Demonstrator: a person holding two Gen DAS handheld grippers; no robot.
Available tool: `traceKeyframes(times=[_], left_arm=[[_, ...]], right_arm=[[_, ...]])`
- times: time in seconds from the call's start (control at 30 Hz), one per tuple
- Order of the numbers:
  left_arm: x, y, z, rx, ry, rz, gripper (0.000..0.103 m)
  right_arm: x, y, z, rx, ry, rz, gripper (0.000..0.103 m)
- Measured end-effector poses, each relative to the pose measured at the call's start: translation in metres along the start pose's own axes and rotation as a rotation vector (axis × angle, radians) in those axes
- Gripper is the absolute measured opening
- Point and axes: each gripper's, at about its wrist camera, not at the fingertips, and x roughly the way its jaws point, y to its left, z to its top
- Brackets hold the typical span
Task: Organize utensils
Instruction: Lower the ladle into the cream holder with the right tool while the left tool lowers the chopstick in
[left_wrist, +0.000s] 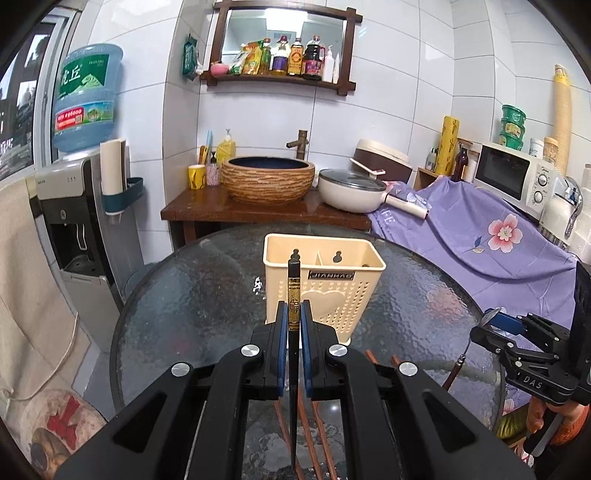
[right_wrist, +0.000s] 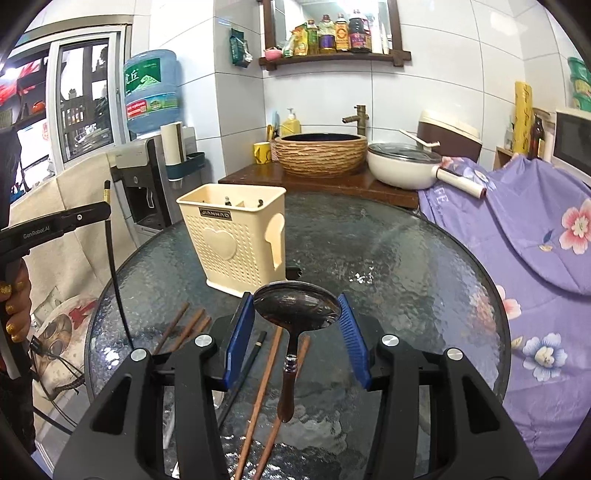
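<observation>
A round glass table (left_wrist: 184, 295) stood before a wooden counter (left_wrist: 221, 210) bearing a woven-patterned basin (left_wrist: 267, 181) and a white lidded pan (left_wrist: 351, 190). A purple floral cloth (left_wrist: 480, 251) lay draped beside a microwave (left_wrist: 513, 173). A water dispenser (left_wrist: 77, 206) carried a blue jug (left_wrist: 86, 96); bottles, perhaps sauces, lined a wall shelf (left_wrist: 280, 81).

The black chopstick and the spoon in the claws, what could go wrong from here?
1. The left claw pinches the black chopstick near its top; the long hanging end might swing and miss the holder.
2. The right claw grips only the spoon bowl's rounded edges, so it could slip out.
</observation>
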Motion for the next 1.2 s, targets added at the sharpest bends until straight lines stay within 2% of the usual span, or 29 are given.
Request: traceKeyframes(times=[0.33,0.5,0.6,0.9,1.03,1.2], left_arm=[[-0.003,-0.002,0.013,0.006,-0.027,-0.019,0.007],[-0.006,-0.009,0.027,0.027,-0.051,-0.03,0.007],[-0.01,-0.013,0.043,0.033,-0.076,-0.045,0.007],[-0.024,-0.015,0.115,0.022,-0.16,-0.081,0.007],[-0.028,-0.014,0.148,0.009,-0.211,-0.049,0.007],[-0.02,-0.016,0.17,-0.005,-0.252,0.002,0.007]], right_arm=[[0.002,0.013,0.015,-0.041,-0.012,0.033,0.047],[0.002,0.015,0.028,-0.013,-0.011,0.114,0.047],[0.001,0.02,0.042,-0.028,-0.034,0.133,0.047],[-0.005,0.035,0.119,-0.069,-0.154,0.178,0.047],[0.001,0.036,0.159,-0.047,-0.194,0.177,0.047],[0.015,0.044,0.192,-0.052,-0.261,0.143,0.047]])
